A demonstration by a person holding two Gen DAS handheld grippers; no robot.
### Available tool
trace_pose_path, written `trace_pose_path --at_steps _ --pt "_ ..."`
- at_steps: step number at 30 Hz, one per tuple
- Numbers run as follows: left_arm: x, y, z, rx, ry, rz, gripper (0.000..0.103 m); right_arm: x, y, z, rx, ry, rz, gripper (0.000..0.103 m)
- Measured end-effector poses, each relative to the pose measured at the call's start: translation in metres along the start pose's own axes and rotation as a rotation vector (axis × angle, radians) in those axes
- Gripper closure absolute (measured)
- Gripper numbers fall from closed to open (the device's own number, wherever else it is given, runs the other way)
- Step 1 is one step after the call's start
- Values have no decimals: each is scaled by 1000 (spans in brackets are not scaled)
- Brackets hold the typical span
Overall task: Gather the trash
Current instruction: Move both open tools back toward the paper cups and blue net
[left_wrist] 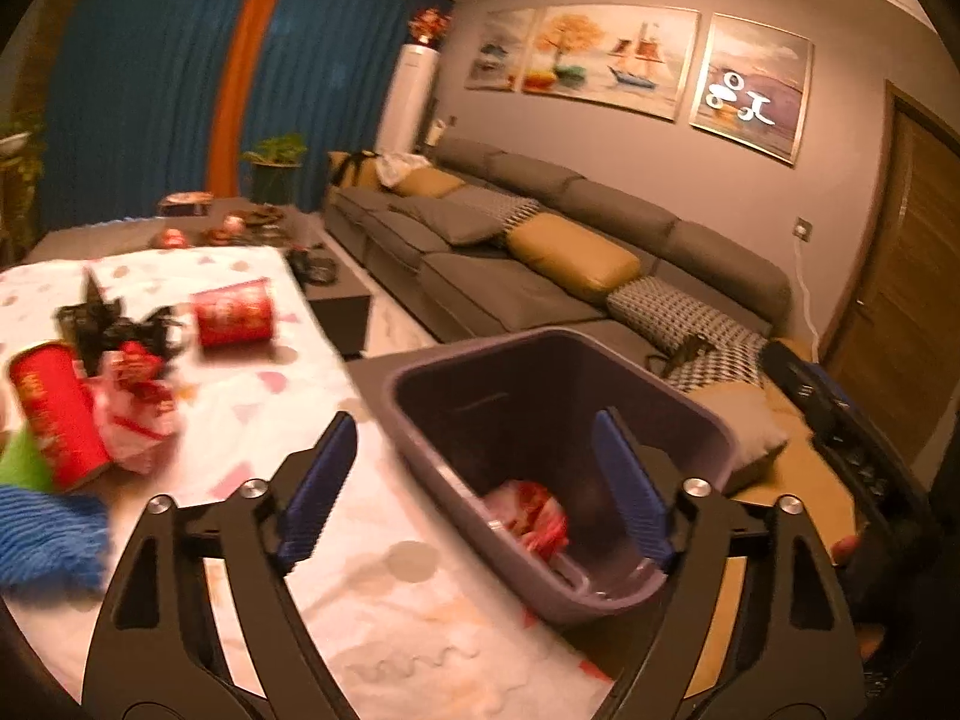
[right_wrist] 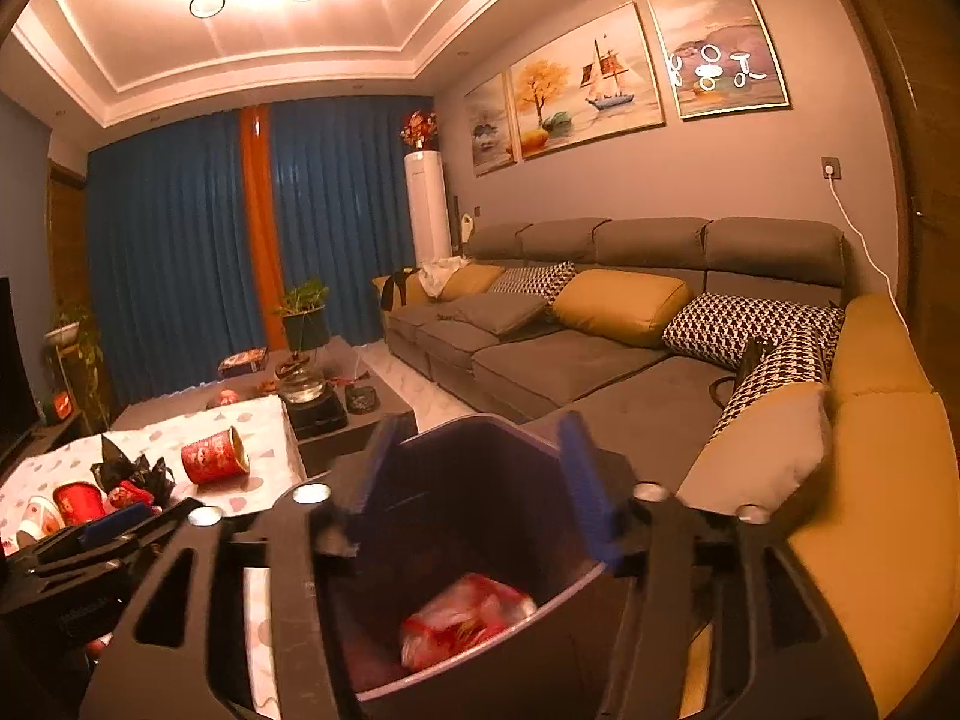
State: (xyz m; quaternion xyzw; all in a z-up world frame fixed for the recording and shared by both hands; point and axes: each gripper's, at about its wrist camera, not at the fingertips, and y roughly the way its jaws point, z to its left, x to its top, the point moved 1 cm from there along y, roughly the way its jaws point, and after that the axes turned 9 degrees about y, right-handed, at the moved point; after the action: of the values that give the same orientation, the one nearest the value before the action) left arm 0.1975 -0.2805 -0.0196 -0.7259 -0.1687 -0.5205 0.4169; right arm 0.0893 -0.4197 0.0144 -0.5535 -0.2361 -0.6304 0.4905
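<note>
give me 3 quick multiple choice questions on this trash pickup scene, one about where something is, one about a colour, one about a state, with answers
1. Where is the red-and-white wrapper?
A. on the sofa
B. inside the trash bin
C. on the floor

2. What colour are the left gripper's finger pads?
A. blue
B. yellow
C. white

3. How does the red paper cup on the tablecloth stand?
A. upright
B. upside down
C. lying on its side

Answers:
1 B, the wrapper lies at the bottom of the trash bin.
2 A, the ribbed pads on the left gripper are blue.
3 C, the cup's open mouth faces sideways.
</note>
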Motion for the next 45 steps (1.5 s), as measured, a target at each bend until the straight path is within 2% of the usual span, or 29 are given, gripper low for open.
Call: trace_pose_path --at_steps 5,6,12,17,27,32,39,42,45 --pt "-9 -34 18 111 -30 -25 12 -9 -24 3 11 1 -22 18" --pt "-11 -42 21 129 -35 -30 12 -12 -29 4 13 5 -22 17" --pt "-24 -93 46 248 -49 -63 12 -31 -46 15 52 6 22 17" --pt "-36 -130 68 350 -55 -77 11 -40 -64 39 106 0 38 17" --pt "-63 -191 118 473 -106 -67 10 -60 -91 94 209 -50 71 16" --pt "-78 -217 145 551 -108 -58 10 -72 -98 124 270 -86 100 16" --pt "-96 -254 200 677 -160 -47 10 -94 -98 179 370 -135 150 16" --pt "-100 -260 218 714 -164 -28 11 -101 -97 199 408 -154 169 16" --pt "-105 -259 235 719 -177 2 14 -109 -95 218 438 -171 192 16"
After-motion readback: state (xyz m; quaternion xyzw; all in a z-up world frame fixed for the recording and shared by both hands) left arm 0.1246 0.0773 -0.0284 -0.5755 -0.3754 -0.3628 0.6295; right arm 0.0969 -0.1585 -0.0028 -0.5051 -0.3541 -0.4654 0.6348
